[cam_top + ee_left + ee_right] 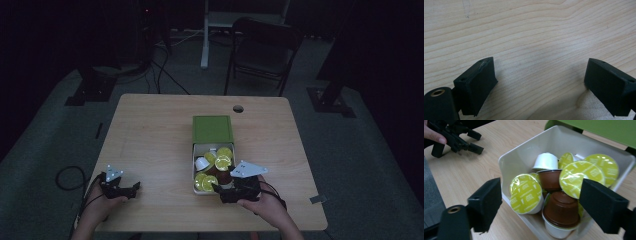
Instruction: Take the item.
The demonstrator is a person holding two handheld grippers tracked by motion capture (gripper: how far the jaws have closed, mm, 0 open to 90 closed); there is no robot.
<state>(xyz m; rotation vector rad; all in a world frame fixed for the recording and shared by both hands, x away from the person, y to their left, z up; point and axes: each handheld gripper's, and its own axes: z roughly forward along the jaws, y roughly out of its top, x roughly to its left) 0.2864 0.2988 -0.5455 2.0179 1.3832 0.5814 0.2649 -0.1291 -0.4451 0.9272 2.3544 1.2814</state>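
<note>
Here we see the right gripper (539,207), matte black blocks spread apart, straddling glossy foil-lidded round capsules (526,193) in the smooth white box (519,157), while the left gripper (539,85) gapes over grained wood surface (536,32).

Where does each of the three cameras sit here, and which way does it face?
High view: above the person's side, looking forward and down on the table; forearms, both hands, left gripper, right gripper.
Left gripper view: rides the left gripper, facing bare tabletop between its open jaws.
Right gripper view: rides the right gripper, facing the white box of capsules.
Shared: high and right gripper views both show that box.
</note>
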